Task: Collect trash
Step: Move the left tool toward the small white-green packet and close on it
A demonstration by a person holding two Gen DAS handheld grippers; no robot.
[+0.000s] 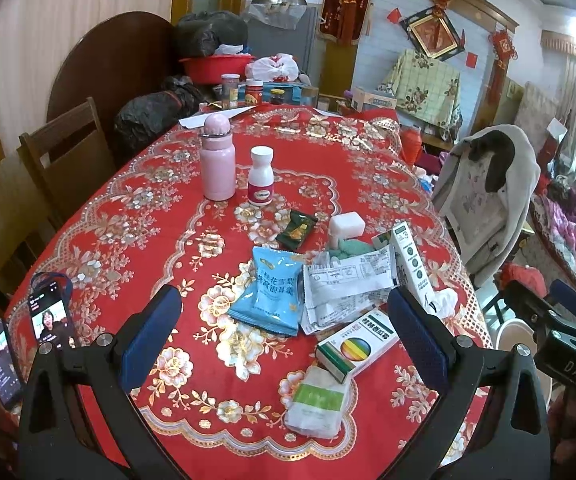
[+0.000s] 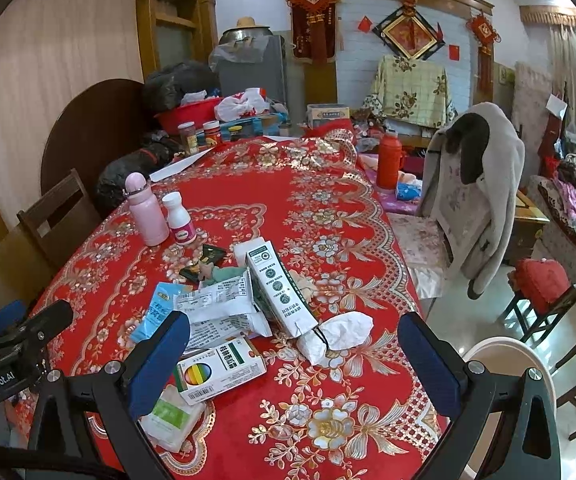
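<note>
Trash lies in a pile on the red floral tablecloth [image 1: 136, 240]: a blue snack bag [image 1: 274, 292], a crumpled white wrapper [image 1: 343, 284], a white and green carton [image 1: 409, 264], a small box with a rainbow circle [image 1: 353, 346], a tissue pack [image 1: 315, 400] and a dark sachet [image 1: 296, 229]. My left gripper [image 1: 284, 340] is open and empty, hovering just before the pile. My right gripper [image 2: 293, 356] is open and empty above the box [image 2: 220, 372], the carton [image 2: 278, 288] and a crumpled white mask [image 2: 337, 336].
A pink flask [image 1: 218, 158] and a white pill bottle [image 1: 261, 176] stand behind the pile. Two phones [image 1: 50, 316] lie at the left edge. A white bin [image 2: 507, 364] sits off the table's right edge. A chair with a coat [image 2: 475, 196] stands to the right.
</note>
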